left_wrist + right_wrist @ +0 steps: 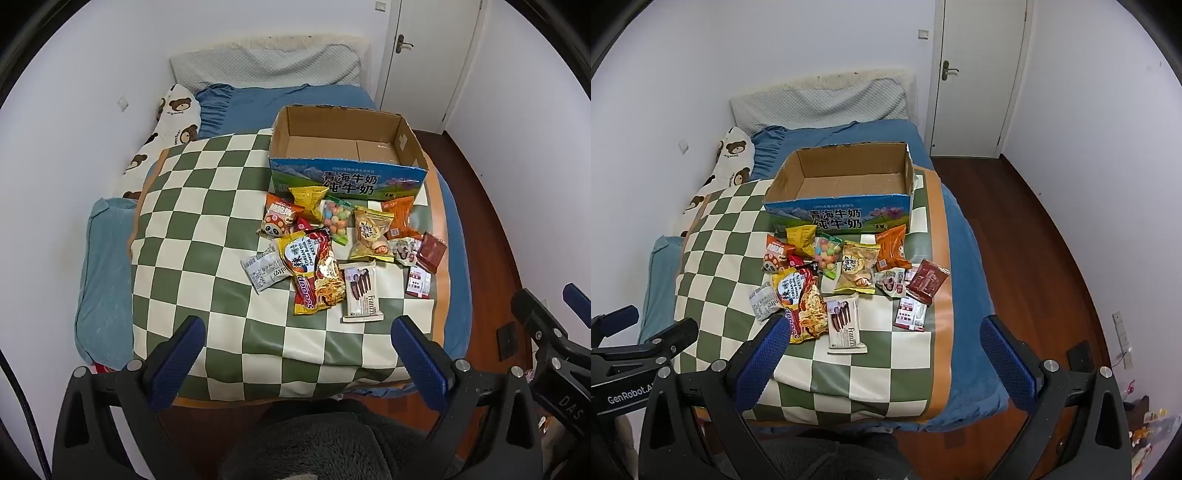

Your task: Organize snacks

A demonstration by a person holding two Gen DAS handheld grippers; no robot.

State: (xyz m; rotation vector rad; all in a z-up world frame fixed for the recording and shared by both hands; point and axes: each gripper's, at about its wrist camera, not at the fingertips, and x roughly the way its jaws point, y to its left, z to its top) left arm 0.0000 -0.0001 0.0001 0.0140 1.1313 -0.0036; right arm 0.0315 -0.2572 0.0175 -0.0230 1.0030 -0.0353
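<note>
An empty cardboard milk box point(347, 173) point(838, 214) stands on the green-checked blanket point(207, 221) point(724, 236) on the bed. Several snack packets lie in front of it: a noodle packet point(314, 273) point(805, 302), a Franzzi wafer pack point(362, 291) point(844, 321), a candy bag point(336, 219) point(827, 254), an orange packet point(400, 218) point(892, 249), a dark red packet point(430, 251) point(929, 278). My left gripper point(297, 328) is open and empty, held back at the bed's near edge. My right gripper point(884, 328) is open and empty, also short of the snacks.
A bear-print pillow point(173, 122) point(731, 158) and a grey pillow point(266, 64) lie at the head of the bed by the white wall. A wooden floor point(1034, 236) runs along the bed's right side to a white door point(979, 74). The other gripper's body point(546, 339) shows at right.
</note>
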